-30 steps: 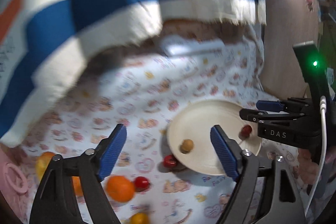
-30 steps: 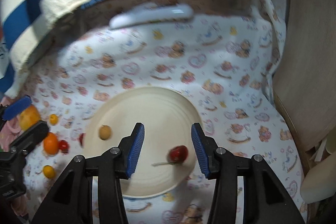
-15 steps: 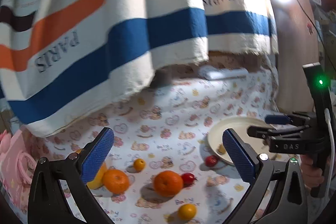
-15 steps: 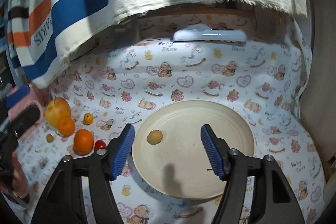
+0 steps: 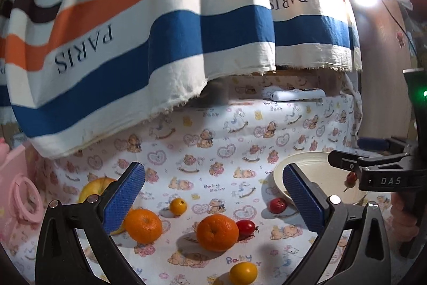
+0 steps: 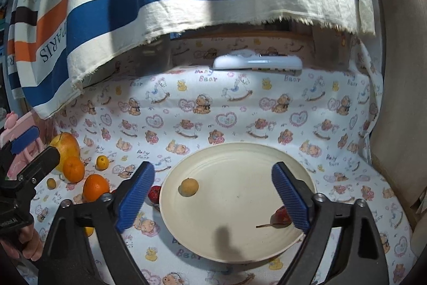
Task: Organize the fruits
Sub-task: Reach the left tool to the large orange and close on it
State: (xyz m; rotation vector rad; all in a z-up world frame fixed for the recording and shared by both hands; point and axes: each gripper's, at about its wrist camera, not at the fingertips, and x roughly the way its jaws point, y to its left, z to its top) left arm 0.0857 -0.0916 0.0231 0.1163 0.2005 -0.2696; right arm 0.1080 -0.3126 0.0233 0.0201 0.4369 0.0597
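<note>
A cream plate (image 6: 240,245) lies on the bear-print cloth and holds a tan round fruit (image 6: 188,187) and a red cherry with a stem (image 6: 280,217). My right gripper (image 6: 213,195) is open and empty above the plate; it also shows in the left wrist view (image 5: 379,172). My left gripper (image 5: 213,198) is open and empty above loose fruit: two oranges (image 5: 217,232) (image 5: 143,225), a yellow apple (image 5: 96,187), small yellow fruits (image 5: 178,206) (image 5: 243,273), a cherry tomato (image 5: 246,227) and a red fruit (image 5: 277,205) by the plate's rim (image 5: 307,158).
A striped PARIS towel (image 5: 160,26) hangs over the back of the table. A white remote (image 6: 257,62) lies at the back edge. A pink object (image 5: 18,194) stands at the far left. A wooden panel (image 6: 400,98) borders the right side.
Both grippers have pulled back and up from the plate. The right gripper has opened wide and let go of the cherry, which now lies on the plate. The left view now takes in the loose fruit.
</note>
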